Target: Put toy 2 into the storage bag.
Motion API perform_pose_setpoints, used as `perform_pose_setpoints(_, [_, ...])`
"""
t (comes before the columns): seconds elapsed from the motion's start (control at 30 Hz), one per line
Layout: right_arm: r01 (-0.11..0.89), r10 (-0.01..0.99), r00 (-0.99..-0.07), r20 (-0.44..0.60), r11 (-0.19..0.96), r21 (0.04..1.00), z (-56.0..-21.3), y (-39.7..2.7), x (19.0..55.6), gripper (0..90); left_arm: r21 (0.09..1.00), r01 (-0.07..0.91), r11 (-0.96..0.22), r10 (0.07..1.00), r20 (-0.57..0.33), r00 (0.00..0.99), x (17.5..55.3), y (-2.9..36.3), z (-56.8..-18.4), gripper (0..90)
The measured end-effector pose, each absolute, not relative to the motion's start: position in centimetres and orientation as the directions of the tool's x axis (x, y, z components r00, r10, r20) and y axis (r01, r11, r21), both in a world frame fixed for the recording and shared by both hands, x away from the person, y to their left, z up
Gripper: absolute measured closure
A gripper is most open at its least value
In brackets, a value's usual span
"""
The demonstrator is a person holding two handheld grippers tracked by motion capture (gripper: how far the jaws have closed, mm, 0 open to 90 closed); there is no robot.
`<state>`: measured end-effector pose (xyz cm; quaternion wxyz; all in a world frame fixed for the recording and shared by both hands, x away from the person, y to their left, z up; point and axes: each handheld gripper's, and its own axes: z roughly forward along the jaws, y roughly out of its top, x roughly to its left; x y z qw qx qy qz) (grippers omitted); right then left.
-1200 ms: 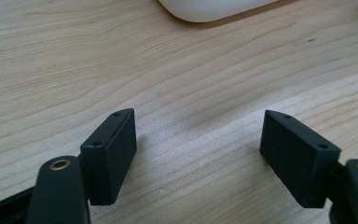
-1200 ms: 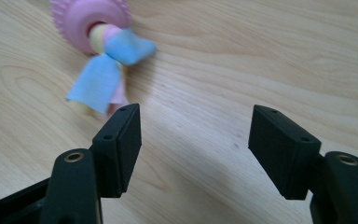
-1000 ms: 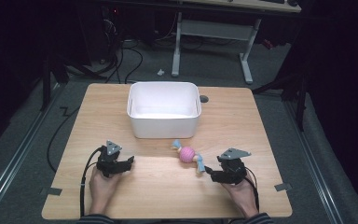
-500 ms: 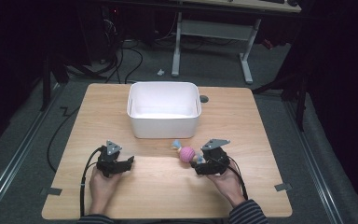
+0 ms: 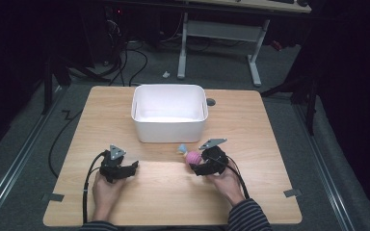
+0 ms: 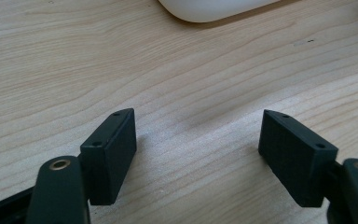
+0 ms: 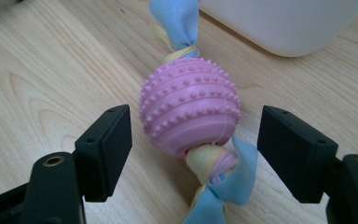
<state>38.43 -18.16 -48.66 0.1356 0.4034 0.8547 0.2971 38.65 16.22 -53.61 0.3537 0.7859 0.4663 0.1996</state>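
A pink studded ball with blue and yellow cloth tails knotted at both ends lies on the wooden table, just in front of the white bin. My right gripper straddles the ball. Its jaws have just been opening, and its pads stand clear of the ball on either side. From above, the right gripper sits right against the ball. My left gripper rests open on the table at the front left; in its own view the left gripper has bare wood between its pads.
The white bin's rounded lower edge shows beyond the left gripper. Dark floor, cables and a desk frame lie beyond the table's far edge. Tape marks sit at the front corners.
The right hand has slid left across the table until its gripper reached the ball, and its jaws now stand wider around it. The ball and the left gripper have stayed put.
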Motion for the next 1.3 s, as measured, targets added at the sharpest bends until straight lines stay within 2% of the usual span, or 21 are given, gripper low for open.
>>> perform_pose_setpoints(0.23, [0.628, 0.770, -0.638, 0.021, 0.504, 0.593, -49.4, -17.6, 39.2, 26.2, 0.742, 0.592, -0.315, 0.874, -0.016, 0.486, 38.7, 16.2, -53.6, 27.7])
perform_pose_setpoints(0.43, [0.640, 0.764, -0.645, 0.036, 0.513, 0.572, -50.0, -17.4, 39.6, 30.5, 0.742, 0.592, -0.316, 0.873, -0.017, 0.488, 38.7, 16.2, -53.6, 27.4])
perform_pose_setpoints(0.83, [0.612, 0.751, -0.660, 0.014, 0.526, 0.591, -49.8, -17.6, 38.7, 33.2, 0.742, 0.591, -0.318, 0.872, -0.016, 0.489, 38.7, 16.2, -53.6, 26.9])
perform_pose_setpoints(1.3, [0.578, 0.718, -0.693, 0.063, 0.501, 0.643, -46.4, -19.6, 37.1, 33.4, 0.741, 0.591, -0.320, 0.871, -0.015, 0.491, 38.7, 16.2, -53.6, 26.4])
